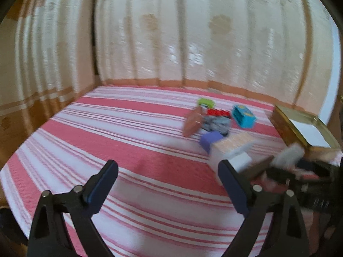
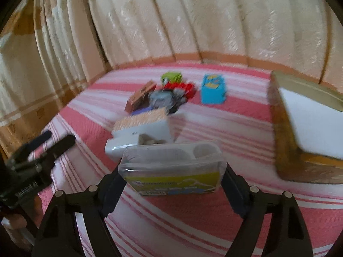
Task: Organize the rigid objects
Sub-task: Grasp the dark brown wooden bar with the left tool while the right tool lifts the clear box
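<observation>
Curtains (image 1: 193, 32), cream and patterned, fill the whole top of both views, and under them runs the pink-and-white striped bedspread (image 1: 107, 128). On the right edge of the right wrist view sits an open gold tin (image 2: 285, 141) with a white lining. Centre frame there, a white carton (image 2: 143, 126) with a patterned top lies just behind a clear plastic box (image 2: 171, 167) with a yellow-green label. That box sits right between the right gripper (image 2: 171, 184) fingers, low in the middle of the frame; both pads look to be against its ends, though blur makes the contact hard to confirm. Further back, upper centre, a small cluster: a blue toy block (image 2: 212, 90) off to the right, then a red piece (image 2: 188, 87), a green one (image 2: 171, 77), a brown one (image 2: 140, 98) and a grey one (image 2: 160, 99) bunched together. In the left wrist view, the left gripper (image 1: 168, 176) is spread wide over bare stripes, holding nothing.
</observation>
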The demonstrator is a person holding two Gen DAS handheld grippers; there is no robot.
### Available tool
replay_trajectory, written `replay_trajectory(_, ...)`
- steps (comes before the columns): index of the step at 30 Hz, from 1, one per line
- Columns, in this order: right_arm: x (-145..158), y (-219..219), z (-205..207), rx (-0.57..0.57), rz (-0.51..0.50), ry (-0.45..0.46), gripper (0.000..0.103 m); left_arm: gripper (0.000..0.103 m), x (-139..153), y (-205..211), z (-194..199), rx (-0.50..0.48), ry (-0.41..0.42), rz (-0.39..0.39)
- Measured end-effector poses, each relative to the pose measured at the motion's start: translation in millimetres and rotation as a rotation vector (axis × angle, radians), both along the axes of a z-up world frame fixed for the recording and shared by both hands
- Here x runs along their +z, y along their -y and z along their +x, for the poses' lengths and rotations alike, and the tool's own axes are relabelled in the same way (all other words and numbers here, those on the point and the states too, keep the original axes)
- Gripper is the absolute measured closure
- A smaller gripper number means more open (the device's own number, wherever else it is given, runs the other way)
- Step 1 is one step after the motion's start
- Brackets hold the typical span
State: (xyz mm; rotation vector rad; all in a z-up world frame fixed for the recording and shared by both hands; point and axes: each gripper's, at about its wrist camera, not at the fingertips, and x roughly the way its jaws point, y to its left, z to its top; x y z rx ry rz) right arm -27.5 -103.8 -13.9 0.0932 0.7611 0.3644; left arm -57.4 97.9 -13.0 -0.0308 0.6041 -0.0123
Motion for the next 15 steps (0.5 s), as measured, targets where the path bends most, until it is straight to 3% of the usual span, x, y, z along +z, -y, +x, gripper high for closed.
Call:
replay_trajectory(7,19,50,-9,-0.132,0.069,0.120,0.019,0.028,-9,44,3,-0.243,-0.098,-0.036)
replay_trajectory(11,22,63,-10,-0.183,0.046,0.156,0.019,0.028,-15,70,7,-0.341,-0.151,-0.005)
replay_trajectory(15,26,72,-13,-0.212,0.024,0.197,0.019,0.028,-16,84,21,-0.379,-0.172,0.018)
